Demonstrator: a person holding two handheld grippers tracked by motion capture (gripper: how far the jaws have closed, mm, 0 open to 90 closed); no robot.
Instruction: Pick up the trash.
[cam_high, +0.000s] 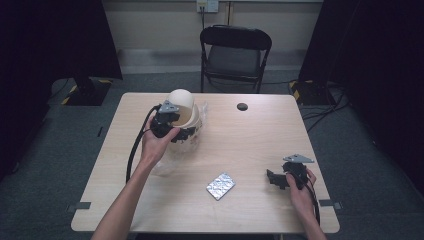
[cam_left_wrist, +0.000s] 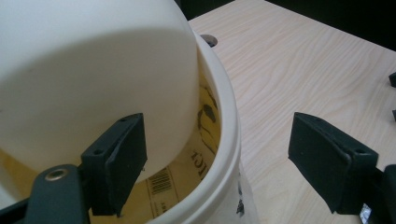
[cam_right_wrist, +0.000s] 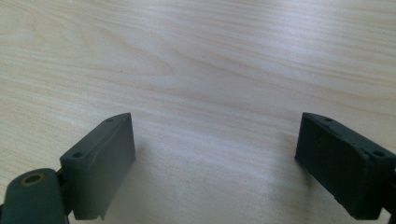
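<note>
A cream tub (cam_high: 194, 120) with printed lettering stands at the table's far left, and a rounded cream dome (cam_high: 181, 102) sits tilted in its mouth. My left gripper (cam_high: 186, 131) is at the tub's near side. In the left gripper view the left gripper (cam_left_wrist: 217, 126) is open and straddles the tub's rim (cam_left_wrist: 226, 112). One jaw is inside beside the dome (cam_left_wrist: 93, 70), the other stands well clear outside. My right gripper (cam_high: 274, 179) rests near the table's right front, open; the right gripper (cam_right_wrist: 215, 135) has bare wood between its jaws.
A crinkled foil packet (cam_high: 220, 186) lies at the front middle of the table (cam_high: 260, 135). Clear plastic wrap (cam_high: 162, 167) lies under and around the tub. A small black round spot (cam_high: 242, 106) marks the far middle. A folding chair (cam_high: 235, 50) stands beyond the table.
</note>
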